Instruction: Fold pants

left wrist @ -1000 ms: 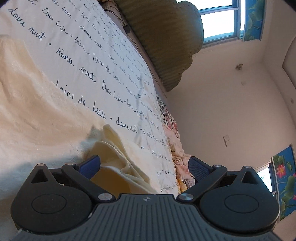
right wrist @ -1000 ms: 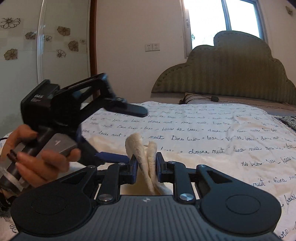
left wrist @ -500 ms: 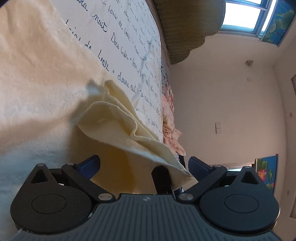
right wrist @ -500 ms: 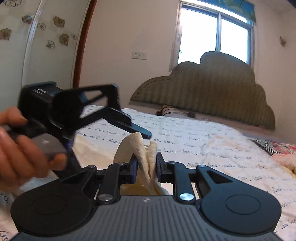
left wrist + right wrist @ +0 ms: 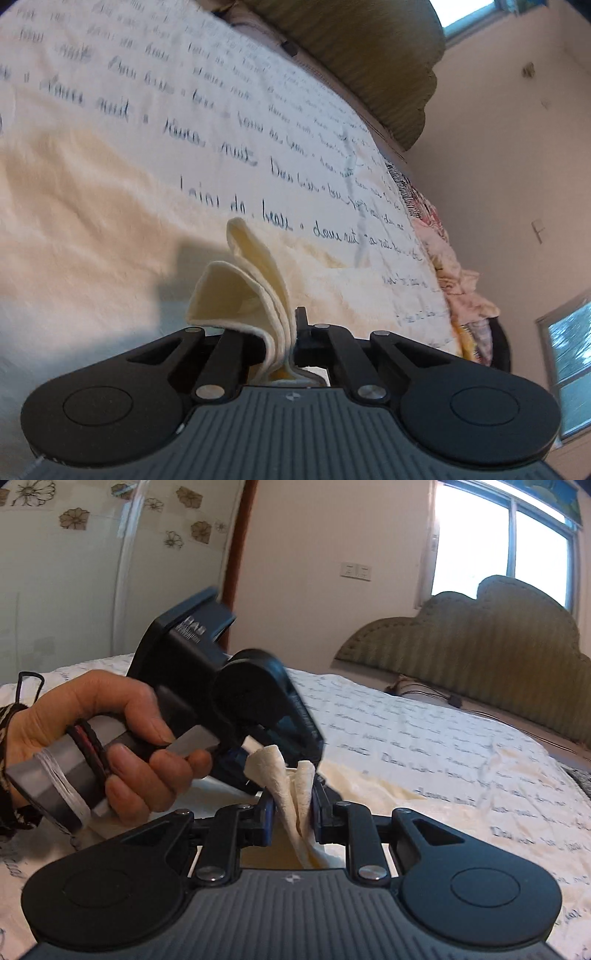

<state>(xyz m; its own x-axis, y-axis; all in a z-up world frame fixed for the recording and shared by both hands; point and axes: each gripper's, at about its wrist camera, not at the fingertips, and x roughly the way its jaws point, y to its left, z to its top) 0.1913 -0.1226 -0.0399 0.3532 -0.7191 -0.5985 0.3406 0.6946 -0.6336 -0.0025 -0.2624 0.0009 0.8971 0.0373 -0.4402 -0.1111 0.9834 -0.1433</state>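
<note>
While the pants [image 5: 85,206] lie spread on the bed [image 5: 229,96], the left gripper [image 5: 284,332], its jaws having just closed, pinches a folded edge at 6 o'clock. Right gripper [image 5: 293,812] is clamped on another fold, with the hand [image 5: 110,734] at 9 o'clock.

Pants [image 5: 74,206]: cream-yellow, soft fleecy fabric, spread mostly flat across the bed over the white cover with handwriting print. One edge is lifted off the bed and bunched into layered folds standing upright; several plies visible, pale outer faces, deeper yellow inside the fold. A second gathered bunch [image 5: 291,797] likewise stands upright in narrow vertical folds. Remaining fabric lies smooth, lightly rippled.
</note>
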